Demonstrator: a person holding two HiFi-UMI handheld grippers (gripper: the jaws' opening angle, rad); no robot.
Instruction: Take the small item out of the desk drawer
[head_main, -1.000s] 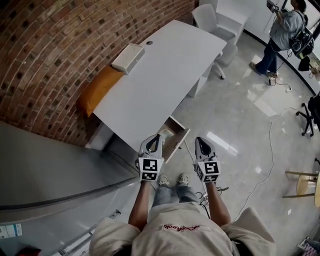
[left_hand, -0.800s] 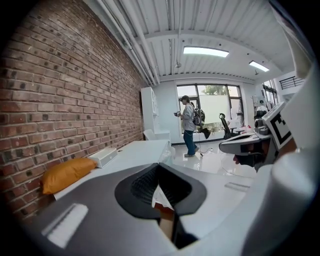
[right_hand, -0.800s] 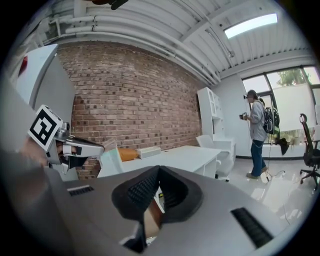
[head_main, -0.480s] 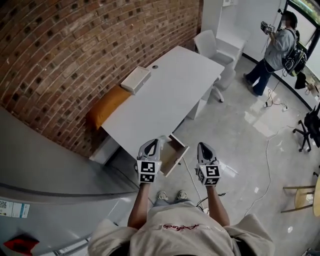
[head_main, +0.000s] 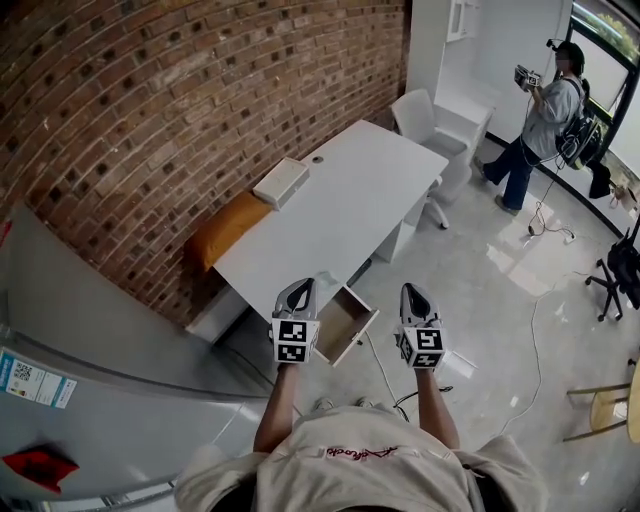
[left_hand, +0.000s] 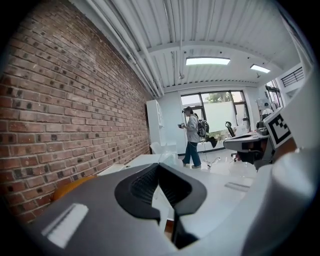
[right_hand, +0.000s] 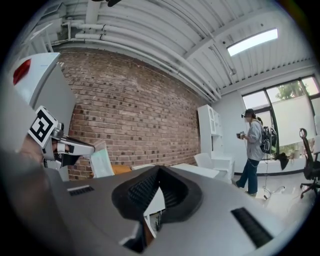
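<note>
Judging by the layout, the approach step is what's in hand. The drawer (head_main: 362, 332) is already pulled open at the near edge of the desk (head_main: 340, 200), just below centre of the head view, but nothing has been lifted out of it yet. The left gripper (head_main: 299, 292) is held just left of the drawer and the right gripper (head_main: 413, 295) off to its right, both above it rather than inside.

Both sets of jaws are seen pressed together in their own views, with nothing caught between them. The small item itself can't be made out. Only the brownish inside of the drawer is shown, so it's presumably down in there, too small to tell.

Next, one gripper would need to be spread apart, tipped down and lowered into the drawer, then lined up over the item before being squeezed. The drawer walls should probably be watched, since room in there seems tight.
</note>
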